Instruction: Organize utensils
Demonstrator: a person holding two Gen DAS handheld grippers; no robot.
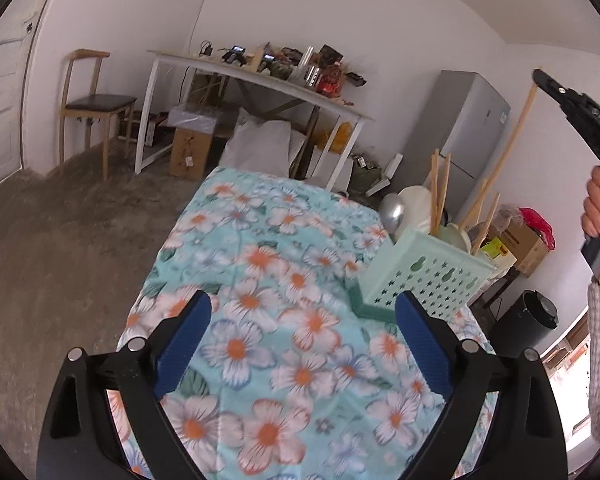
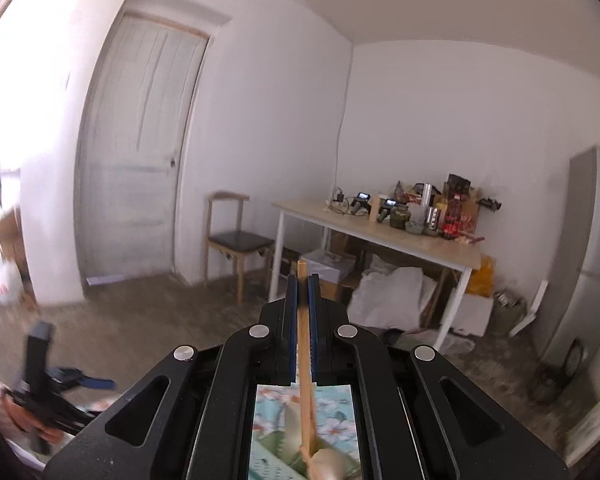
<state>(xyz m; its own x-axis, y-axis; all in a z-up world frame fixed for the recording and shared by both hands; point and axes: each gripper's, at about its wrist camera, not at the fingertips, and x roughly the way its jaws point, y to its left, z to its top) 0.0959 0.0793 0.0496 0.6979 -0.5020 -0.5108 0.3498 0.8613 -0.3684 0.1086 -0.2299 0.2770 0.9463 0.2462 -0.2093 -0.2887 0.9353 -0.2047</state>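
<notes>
My right fingers (image 2: 302,280) are closed narrow on a single wooden chopstick (image 2: 304,344), which runs lengthwise between the blue pads; its top end stands just proud of the fingertips and its shaft drops back and down toward the pale green utensil basket (image 1: 424,276). In the right wrist view the lower end of the stick sits among the spoon bowls at the basket's mouth, though I cannot tell whether it is touching the bottom of the basket or only resting among the other pieces. In the left wrist view the same chopstick (image 1: 516,136) leans steeply, long axis close to upright, rising from the basket up to the right fingers high at the frame's right edge. The basket stands on the flowered cloth of the surface (image 1: 260,264), toward its far right corner, already holding several chopsticks, a metal spoon (image 1: 392,212) and pale ladles. My left fingers (image 1: 302,344) are spread wide and carry nothing; they hover low over the cloth, with the basket just ahead of the right-hand finger. The right hand is therefore the one engaged. Judgement: the stick's axis is nearly aligned with the basket opening, so what remains turns on a straight travel along that axis.
</notes>
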